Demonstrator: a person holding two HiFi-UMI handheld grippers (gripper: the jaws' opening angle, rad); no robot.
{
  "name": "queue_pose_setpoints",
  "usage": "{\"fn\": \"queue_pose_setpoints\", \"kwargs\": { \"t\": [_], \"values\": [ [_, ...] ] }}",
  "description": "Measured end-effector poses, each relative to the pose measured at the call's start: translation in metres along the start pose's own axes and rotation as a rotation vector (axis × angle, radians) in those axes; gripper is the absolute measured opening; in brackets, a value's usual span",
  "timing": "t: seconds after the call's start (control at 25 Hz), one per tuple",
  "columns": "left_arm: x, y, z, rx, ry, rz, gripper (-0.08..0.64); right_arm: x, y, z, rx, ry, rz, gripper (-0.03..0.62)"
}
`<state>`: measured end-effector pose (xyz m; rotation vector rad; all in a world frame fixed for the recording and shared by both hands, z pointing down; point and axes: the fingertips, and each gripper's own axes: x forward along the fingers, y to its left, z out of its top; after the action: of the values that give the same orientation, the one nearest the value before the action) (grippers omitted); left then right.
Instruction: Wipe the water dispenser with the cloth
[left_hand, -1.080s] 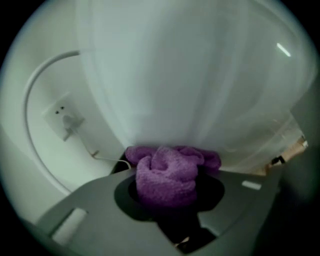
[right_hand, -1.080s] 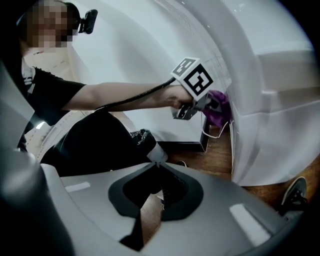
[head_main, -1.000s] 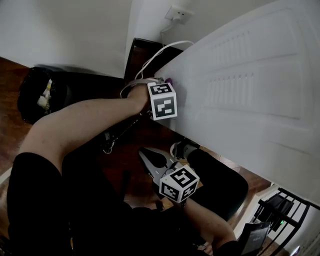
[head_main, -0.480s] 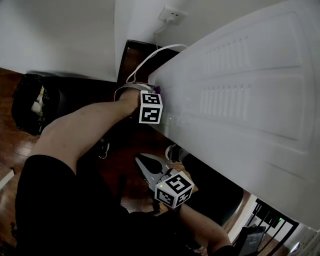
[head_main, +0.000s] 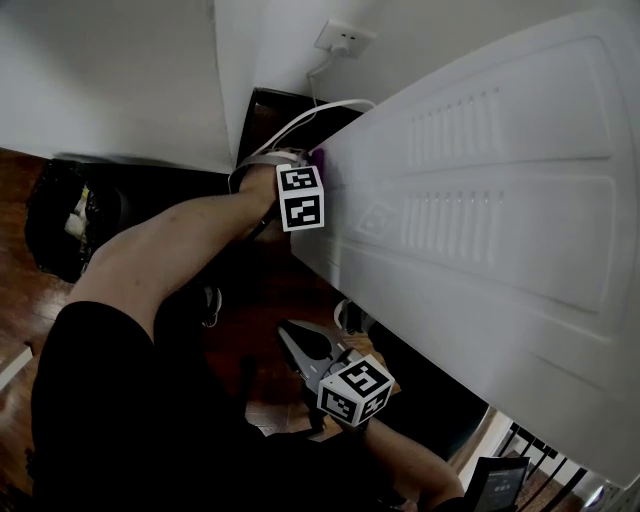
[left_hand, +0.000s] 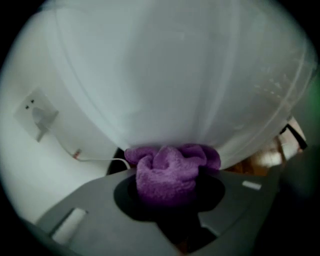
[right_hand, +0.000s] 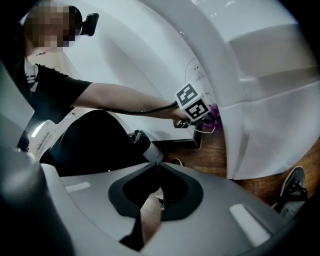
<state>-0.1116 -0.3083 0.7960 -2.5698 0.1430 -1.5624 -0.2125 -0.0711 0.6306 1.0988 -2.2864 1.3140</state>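
While your left gripper (left_hand: 167, 186) pinches the fuzzy purple cloth (left_hand: 170, 165) in a bunch, the cloth touches the big white plastic water dispenser (left_hand: 175, 75), which stands right in front of the tips. Its smooth side looks long up and down, so I think sliding that way will work best. Your right gripper (right_hand: 156, 192) is pressed shut on nothing and waits lower, well apart. Near the cloth, a thin white cable (head_main: 338, 103) hangs from the white wall socket (head_main: 345, 38) and could snag.
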Motion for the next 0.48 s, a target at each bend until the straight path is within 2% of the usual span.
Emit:
{"fn": "queue_pose_setpoints", "kwargs": {
  "t": [0.12, 0.2, 0.28, 0.36, 0.48],
  "values": [
    [-0.001, -0.098, -0.008, -0.021, -0.002, -0.23, 0.15, 0.002, 0.0, 0.004, -0.004, -0.007, -0.001, 0.021],
    [-0.003, -0.145, -0.011, -0.019, 0.013, -0.325, 0.149, 0.005, 0.001, 0.004, -0.022, -0.003, 0.0, 0.021],
    [-0.002, -0.155, -0.014, -0.004, 0.004, -0.346, 0.149, 0.007, 0.001, 0.002, -0.026, 0.007, 0.0, 0.021],
    [0.001, -0.147, -0.018, 0.019, -0.018, -0.341, 0.15, 0.01, 0.004, -0.002, -0.025, 0.014, 0.001, 0.021],
    [0.023, -0.106, -0.02, -0.003, -0.022, -0.241, 0.15, 0.01, 0.006, -0.008, -0.055, 0.041, 0.001, 0.021]
  ]
}}
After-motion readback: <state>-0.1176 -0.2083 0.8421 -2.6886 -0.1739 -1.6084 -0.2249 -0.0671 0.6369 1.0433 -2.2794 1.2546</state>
